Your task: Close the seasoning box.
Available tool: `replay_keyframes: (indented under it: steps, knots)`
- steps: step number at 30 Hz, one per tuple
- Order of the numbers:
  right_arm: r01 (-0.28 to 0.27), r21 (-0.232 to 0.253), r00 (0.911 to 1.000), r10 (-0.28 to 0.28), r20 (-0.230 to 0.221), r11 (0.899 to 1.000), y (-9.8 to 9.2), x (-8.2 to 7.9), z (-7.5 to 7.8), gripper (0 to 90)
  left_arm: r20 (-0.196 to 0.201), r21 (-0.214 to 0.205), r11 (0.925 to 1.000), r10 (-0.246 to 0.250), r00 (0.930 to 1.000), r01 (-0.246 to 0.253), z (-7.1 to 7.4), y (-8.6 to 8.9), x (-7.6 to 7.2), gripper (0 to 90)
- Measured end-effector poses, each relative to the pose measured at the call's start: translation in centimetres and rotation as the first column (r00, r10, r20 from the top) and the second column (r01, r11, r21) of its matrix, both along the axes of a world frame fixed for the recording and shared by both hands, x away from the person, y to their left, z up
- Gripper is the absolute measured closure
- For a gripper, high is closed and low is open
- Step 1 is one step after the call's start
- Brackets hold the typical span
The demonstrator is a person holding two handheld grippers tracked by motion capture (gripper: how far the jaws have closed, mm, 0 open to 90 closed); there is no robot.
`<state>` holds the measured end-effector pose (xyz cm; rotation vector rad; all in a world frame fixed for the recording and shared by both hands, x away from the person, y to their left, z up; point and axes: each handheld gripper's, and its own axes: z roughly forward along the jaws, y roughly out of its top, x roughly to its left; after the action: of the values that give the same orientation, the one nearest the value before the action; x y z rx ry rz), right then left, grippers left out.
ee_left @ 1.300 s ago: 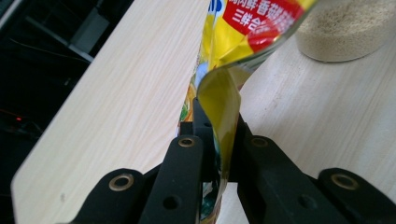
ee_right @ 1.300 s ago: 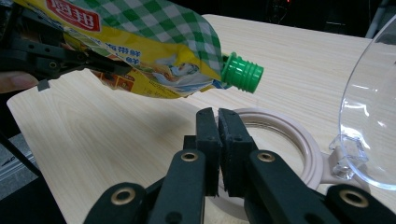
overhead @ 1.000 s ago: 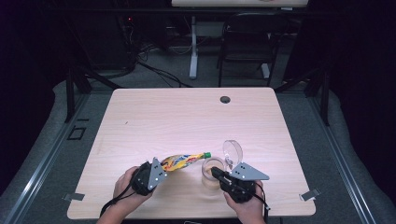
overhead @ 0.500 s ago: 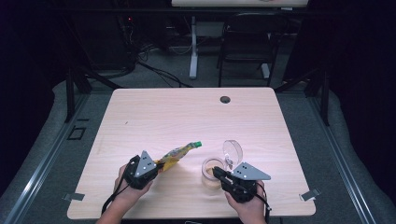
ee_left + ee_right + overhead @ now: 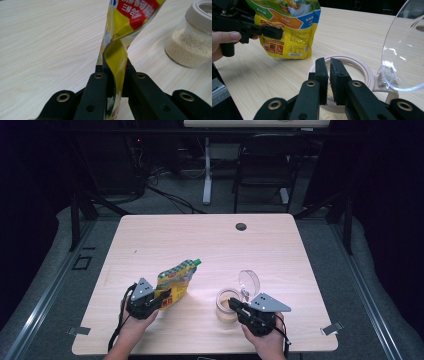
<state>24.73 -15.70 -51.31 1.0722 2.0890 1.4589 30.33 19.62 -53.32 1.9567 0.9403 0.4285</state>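
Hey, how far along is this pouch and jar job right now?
Done, it seems: the jar stands open, its clear lid flipped up, with pale grains already in the bottom. In hand: the left gripper pinches the pouch by its bottom edge, green cap up and tilted toward the jar; the right gripper clamps the jar's rim. Left, probably: closing the lid and setting the pouch down.

Things around the wooden table

The light wooden table [image 5: 150,240] has a small dark round hole [image 5: 241,226] near its far edge. Behind it stand a black chair [image 5: 262,165] and a white leg [image 5: 206,170], with cables [image 5: 165,195] on the floor.
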Motion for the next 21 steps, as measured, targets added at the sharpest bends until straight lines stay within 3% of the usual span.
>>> replay_keyframes:
  steps: [9, 21]
  knots:
    - [-0.008, 0.014, 1.0000, 0.008, -0.005, 1.000, 0.1, 0.2, 0.0, 83.9, -0.057, -0.062, 0.9977, 0.022, 0.9981, -0.026, -0.7, 1.4, 0.2, 84.8]
    - [-0.022, 0.015, 0.9998, 0.022, -0.001, 1.000, 0.1, 0.5, 0.3, 82.5, -0.062, -0.061, 0.9978, 0.023, 0.9978, -0.027, -1.2, 2.1, -0.1, 79.5]
